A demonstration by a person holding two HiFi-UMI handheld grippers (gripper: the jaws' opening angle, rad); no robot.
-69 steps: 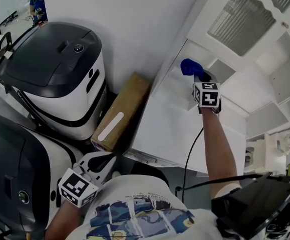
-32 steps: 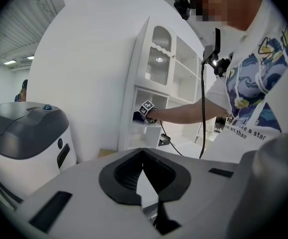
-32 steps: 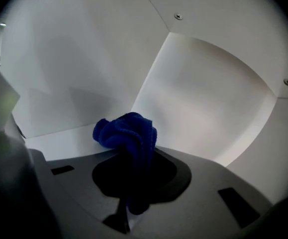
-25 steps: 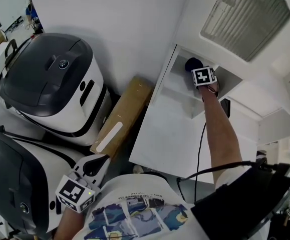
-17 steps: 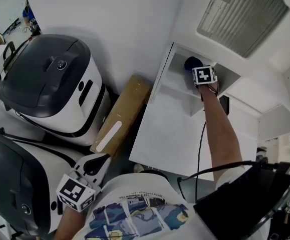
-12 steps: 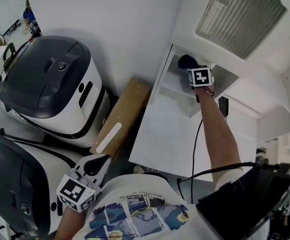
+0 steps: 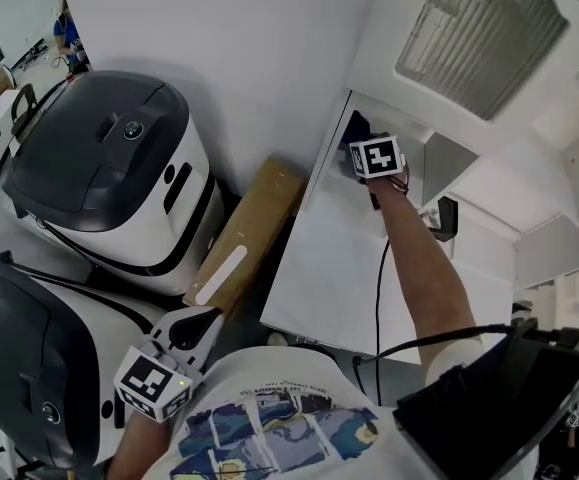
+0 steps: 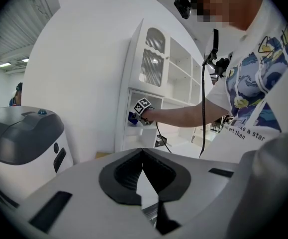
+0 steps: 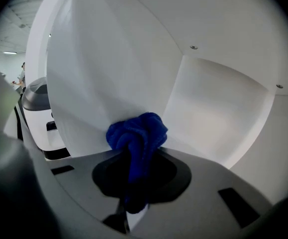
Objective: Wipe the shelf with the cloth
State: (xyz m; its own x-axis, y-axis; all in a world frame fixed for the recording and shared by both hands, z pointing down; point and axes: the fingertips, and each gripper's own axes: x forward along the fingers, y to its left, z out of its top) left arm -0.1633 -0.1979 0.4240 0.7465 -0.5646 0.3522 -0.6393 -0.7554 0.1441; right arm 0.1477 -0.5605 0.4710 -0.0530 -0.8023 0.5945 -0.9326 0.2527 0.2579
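Swept sideways along the shelf (image 9: 218,118), the right gripper (image 9: 136,156) pinches the cloth (image 9: 138,133), soft, light, bunched just ahead; best gripped mid-wad.

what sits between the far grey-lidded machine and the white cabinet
A brown box, filling the gap between the machine and the cabinet; the head view shows it.

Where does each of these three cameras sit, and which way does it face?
Head view: on the person's head, looking steeply down at the left gripper, right gripper and outstretched arm.
Left gripper view: rides the left gripper, looking along its closed jaws towards the cabinet; the shirt shows.
Right gripper view: rides the right gripper, facing a corner of the shelf; jaws clamp the blue cloth.
Shared: the first two both show the right gripper.
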